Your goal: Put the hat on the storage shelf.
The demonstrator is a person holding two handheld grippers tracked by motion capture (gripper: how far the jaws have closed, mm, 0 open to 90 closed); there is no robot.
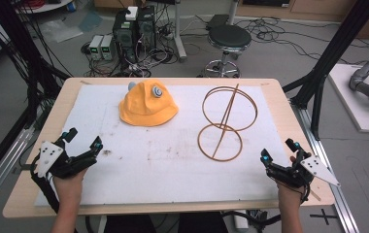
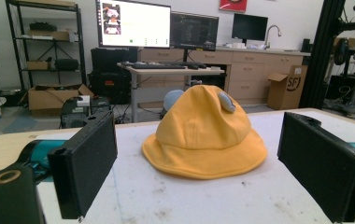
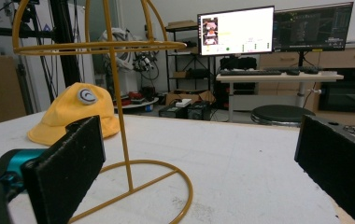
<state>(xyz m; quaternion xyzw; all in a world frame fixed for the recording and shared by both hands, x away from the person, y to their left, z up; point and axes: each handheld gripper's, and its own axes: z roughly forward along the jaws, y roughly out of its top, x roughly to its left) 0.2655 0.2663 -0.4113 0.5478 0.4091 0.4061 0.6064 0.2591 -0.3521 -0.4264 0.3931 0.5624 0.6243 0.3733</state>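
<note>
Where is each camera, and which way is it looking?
High view: above the person's side, looking forward and down on the table; both forearms, left hand-held gripper, right hand-held gripper.
Left gripper view: low on that gripper, facing the yellow hat; its open jaws.
Right gripper view: low on that gripper, facing the wire hat stand; its open jaws.
Shared: all three show the hat.

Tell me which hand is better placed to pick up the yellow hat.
Probably the left. The left gripper rests on the hat's side of the table, jaws open and aimed at the yellow hat. The right gripper sits beside the wire stand, farther from the hat.
</note>
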